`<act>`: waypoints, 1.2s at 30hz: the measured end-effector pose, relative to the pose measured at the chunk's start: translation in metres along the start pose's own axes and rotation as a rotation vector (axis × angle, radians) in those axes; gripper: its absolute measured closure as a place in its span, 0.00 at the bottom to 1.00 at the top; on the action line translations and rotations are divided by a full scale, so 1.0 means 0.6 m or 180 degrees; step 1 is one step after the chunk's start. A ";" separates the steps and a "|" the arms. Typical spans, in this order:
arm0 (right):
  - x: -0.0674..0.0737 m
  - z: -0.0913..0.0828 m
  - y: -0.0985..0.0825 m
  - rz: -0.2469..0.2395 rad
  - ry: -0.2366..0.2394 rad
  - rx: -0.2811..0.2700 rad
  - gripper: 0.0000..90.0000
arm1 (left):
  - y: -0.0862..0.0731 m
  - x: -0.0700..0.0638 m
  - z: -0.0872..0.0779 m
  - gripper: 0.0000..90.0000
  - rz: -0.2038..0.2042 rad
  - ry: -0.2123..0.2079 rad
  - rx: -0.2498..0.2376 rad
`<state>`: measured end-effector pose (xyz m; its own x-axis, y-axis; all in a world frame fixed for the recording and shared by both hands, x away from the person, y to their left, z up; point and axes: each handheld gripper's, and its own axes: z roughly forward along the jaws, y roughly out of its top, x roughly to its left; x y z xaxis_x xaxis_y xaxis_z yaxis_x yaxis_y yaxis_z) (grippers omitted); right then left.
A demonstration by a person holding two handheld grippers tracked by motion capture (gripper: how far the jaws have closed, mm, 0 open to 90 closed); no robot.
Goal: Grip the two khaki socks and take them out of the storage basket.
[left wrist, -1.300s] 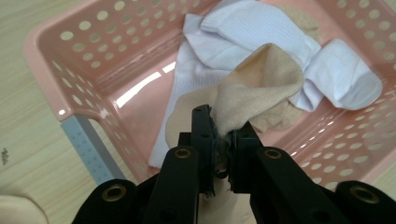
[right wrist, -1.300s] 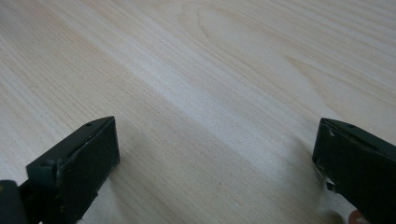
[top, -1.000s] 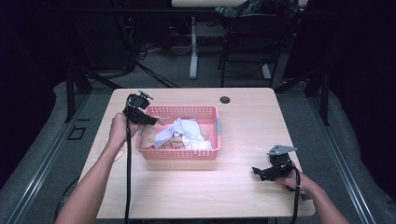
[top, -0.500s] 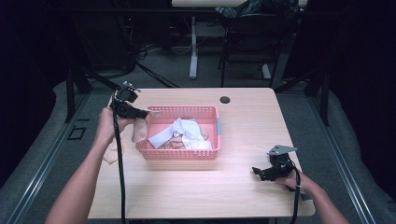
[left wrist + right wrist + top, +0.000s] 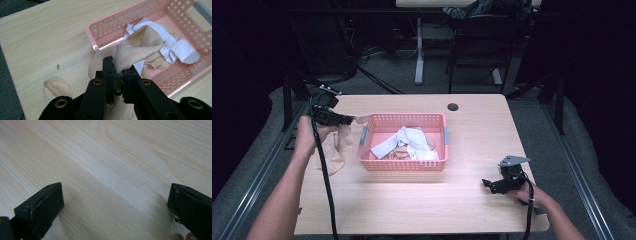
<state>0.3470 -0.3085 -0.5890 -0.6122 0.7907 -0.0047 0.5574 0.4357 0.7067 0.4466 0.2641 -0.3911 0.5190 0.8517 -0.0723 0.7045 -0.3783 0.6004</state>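
My left gripper (image 5: 353, 120) is shut on a beige sock (image 5: 345, 139), held above the table just left of the pink basket (image 5: 404, 165). In the left gripper view the jaws (image 5: 119, 72) pinch that beige sock (image 5: 140, 47), which bunches up in front of the basket's rim (image 5: 105, 25). A second beige sock (image 5: 56, 87) lies flat on the table below, also the beige sock (image 5: 331, 159) in the high view. White socks (image 5: 409, 140) and more beige cloth lie in the basket. My right gripper (image 5: 487, 183) rests open on the table at the front right, jaws (image 5: 115, 202) wide apart over bare wood.
A black round grommet (image 5: 453, 106) sits in the table behind the basket. The table's left edge (image 5: 299, 165) runs close to the left hand. Chairs and desk legs stand in the dark behind the table.
The left gripper has moved left and up, away from the basket's left end, carrying the beige sock out over the rim. The right gripper has stayed still.
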 end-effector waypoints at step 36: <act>0.000 0.000 0.000 0.0005 0.0006 -0.0001 0.00 | -0.072 0.076 0.005 0.93 -0.0408 0.0130 0.0189</act>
<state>0.3473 -0.3085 -0.5890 -0.6122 0.7907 -0.0023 0.5583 0.4344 0.7068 0.4411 0.3183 -0.4226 0.4036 0.9080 -0.1123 0.7918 -0.2852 0.5401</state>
